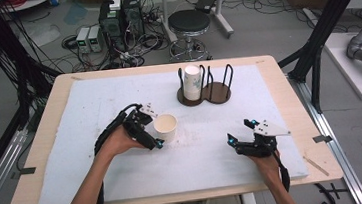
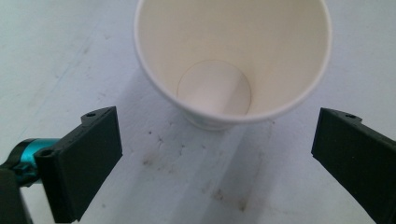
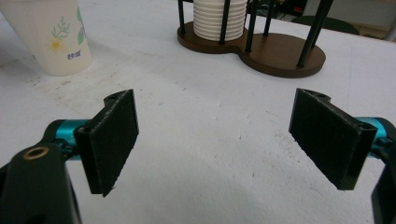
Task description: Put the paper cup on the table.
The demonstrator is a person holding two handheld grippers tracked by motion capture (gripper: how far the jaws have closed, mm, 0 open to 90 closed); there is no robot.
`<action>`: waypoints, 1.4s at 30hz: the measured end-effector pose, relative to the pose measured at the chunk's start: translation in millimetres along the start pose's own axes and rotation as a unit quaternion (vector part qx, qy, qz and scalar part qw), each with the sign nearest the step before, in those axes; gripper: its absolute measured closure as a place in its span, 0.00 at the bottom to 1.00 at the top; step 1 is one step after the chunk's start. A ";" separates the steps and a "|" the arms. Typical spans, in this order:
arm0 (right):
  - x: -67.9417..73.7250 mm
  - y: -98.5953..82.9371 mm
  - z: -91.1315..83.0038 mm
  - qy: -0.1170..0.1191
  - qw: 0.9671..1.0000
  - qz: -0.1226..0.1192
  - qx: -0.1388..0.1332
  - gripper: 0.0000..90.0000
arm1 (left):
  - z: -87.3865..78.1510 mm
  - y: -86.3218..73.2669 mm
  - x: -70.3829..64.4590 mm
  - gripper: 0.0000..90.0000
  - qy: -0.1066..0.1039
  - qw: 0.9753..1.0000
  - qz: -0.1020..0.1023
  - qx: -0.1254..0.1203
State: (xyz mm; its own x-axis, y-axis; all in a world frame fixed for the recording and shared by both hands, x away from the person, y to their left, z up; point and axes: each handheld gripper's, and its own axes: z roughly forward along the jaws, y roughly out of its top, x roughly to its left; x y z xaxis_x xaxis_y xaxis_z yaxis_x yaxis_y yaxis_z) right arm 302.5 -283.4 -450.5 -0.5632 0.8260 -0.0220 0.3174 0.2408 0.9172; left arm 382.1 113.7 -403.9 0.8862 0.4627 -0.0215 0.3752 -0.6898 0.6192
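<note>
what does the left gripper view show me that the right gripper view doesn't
Left gripper view: the inside of the single paper cup, empty, its round bottom visible, just ahead of the open left gripper.

Right gripper view: the wooden cup holder with its black rods, the stack of cups in one side, and the open right gripper.

Both: the same single cup standing on the white mat.

Paper cup (image 3: 56,35): flower print, small mark beneath, too blurred to read.
</note>
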 end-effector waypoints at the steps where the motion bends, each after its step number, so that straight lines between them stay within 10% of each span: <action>1: 0.2 0.0 -0.2 -0.001 1.000 0.002 0.001 0.18 | -4.0 -3.9 -0.6 0.02 0.005 1.000 -0.002 -0.006; 7: -0.9 -0.2 -0.1 0.001 1.000 0.000 -0.001 0.18 | -25.8 -32.5 -8.7 0.02 0.027 0.997 -0.008 -0.069; 14: -0.1 -0.1 0.1 0.002 1.000 -0.004 -0.001 0.18 | -42.6 -76.2 -13.5 0.02 0.060 0.987 -0.044 -0.145; 21: -0.7 -0.6 -0.8 0.002 1.000 -0.001 -0.005 0.18 | -54.3 -111.4 -16.7 0.02 0.092 0.967 -0.101 -0.215; 33: -1.1 -1.0 -1.5 0.003 1.000 0.003 -0.009 0.18 | -59.8 -153.2 -25.2 0.02 0.143 0.936 -0.128 -0.295; 42: -1.7 -1.2 -2.1 0.002 1.000 0.004 -0.012 0.18 | -56.1 -162.6 -26.2 0.02 0.150 0.930 -0.135 -0.306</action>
State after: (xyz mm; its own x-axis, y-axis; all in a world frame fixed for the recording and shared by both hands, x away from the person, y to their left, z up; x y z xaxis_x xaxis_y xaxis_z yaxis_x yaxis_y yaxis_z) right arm 301.5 -286.2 -450.8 -0.5646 0.8253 -0.0136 0.3026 0.2223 0.9268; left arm 282.6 245.0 -460.1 0.6317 0.7713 -0.0772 0.2662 -0.1223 0.9561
